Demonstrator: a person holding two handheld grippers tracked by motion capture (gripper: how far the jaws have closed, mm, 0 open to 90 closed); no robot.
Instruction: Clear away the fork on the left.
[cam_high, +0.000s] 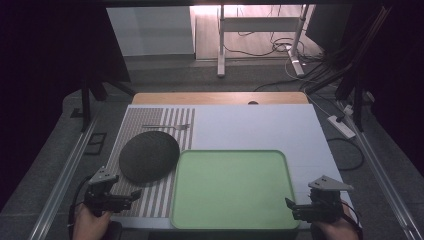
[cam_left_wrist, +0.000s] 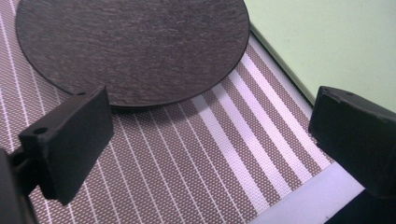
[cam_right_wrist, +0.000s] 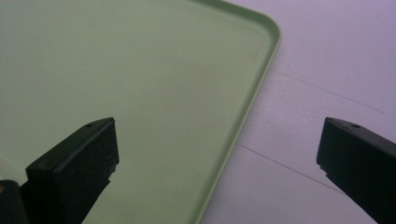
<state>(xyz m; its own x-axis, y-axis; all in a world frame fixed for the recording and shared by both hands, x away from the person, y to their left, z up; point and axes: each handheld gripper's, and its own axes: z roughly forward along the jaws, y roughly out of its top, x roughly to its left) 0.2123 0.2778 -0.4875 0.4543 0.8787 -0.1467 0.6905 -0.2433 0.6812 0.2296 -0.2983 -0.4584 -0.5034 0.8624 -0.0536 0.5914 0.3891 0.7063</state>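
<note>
Dark plate (cam_left_wrist: 130, 46) just ahead of the left tongs (cam_left_wrist: 210, 140), nearer than the right tongs (cam_right_wrist: 219, 163); both pairs apart, empty.

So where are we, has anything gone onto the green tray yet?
Nothing yet. The green tray is bare. The dark plate and fork lie on the striped placemat. The left gripper and right gripper are both open and hold nothing, near the table's front edge. If there is a move to make, it is all left.
</note>
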